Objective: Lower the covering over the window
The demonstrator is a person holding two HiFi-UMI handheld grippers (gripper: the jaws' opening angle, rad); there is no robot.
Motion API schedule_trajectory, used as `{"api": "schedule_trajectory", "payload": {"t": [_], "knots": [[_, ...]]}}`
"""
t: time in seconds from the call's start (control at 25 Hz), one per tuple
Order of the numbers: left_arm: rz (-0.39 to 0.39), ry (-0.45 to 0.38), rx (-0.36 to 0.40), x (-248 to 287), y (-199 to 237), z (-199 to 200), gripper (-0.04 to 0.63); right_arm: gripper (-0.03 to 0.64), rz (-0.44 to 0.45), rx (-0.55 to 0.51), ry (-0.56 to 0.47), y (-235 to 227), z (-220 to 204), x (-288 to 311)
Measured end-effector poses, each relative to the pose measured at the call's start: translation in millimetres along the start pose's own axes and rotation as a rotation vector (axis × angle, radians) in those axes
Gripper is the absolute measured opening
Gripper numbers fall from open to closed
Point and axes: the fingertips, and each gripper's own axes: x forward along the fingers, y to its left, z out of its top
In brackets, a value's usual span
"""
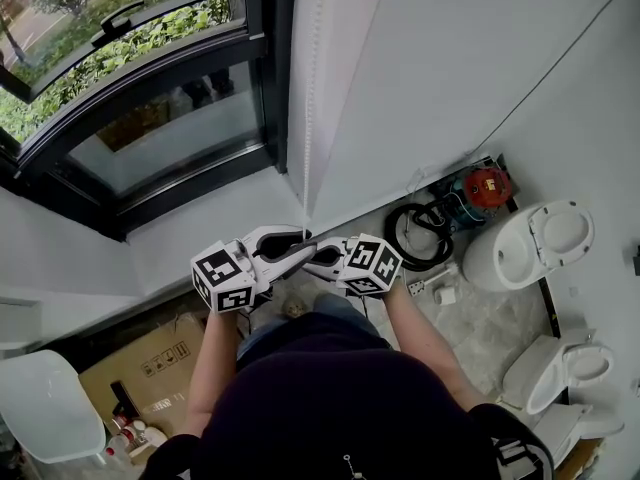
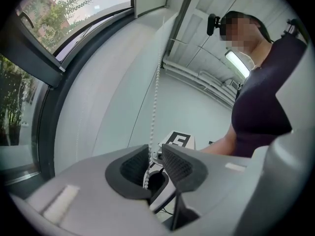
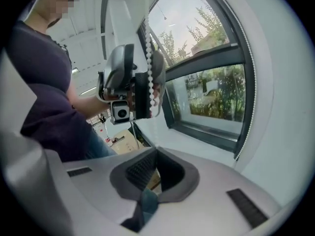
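- The window [image 1: 150,118] sits upper left in the head view, with the sill [image 1: 215,230] just below it.
- The bead chain [image 1: 308,88] hangs along the window's right edge and runs down between the left gripper's [image 1: 300,246] jaws.
- The right gripper [image 1: 314,260] is just beside the left gripper, tips nearly meeting.
- On the floor: two toilets [image 1: 530,243] to the right, a cardboard box [image 1: 150,368] lower left.

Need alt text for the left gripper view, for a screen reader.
Dark jaws of the left gripper stand slightly apart around a white bead chain hanging before a pale wall. A dark-framed window is at left, the person's torso at right.
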Motion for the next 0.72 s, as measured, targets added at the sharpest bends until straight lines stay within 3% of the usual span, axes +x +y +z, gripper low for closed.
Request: {"api": "schedule_trajectory", "payload": {"t": [0.2,0.4,0.56,0.72], "knots": [[0.007,-0.011,-0.02,-3.5,6.0,-1.8,0.014,0.012,0.012,0.006,0.0,0.3,-1.3,-0.5],[-0.036,0.1,0.003,1.6,3.2,-24.7,0.012,0.012,0.024,-0.021,0.08,6.1,-21.5,6.5],[-0.059,0.017,-0.07,0.3,2.0,-24.2,0.012,0.012,0.034,0.054,-0.034,4.4,-22.0,1.2],[-0.08,-0.022,-0.082,2.2,3.1,-24.1,0.012,0.014,0.003,0.071,-0.071,0.0,-23.9,-5.6]]}}
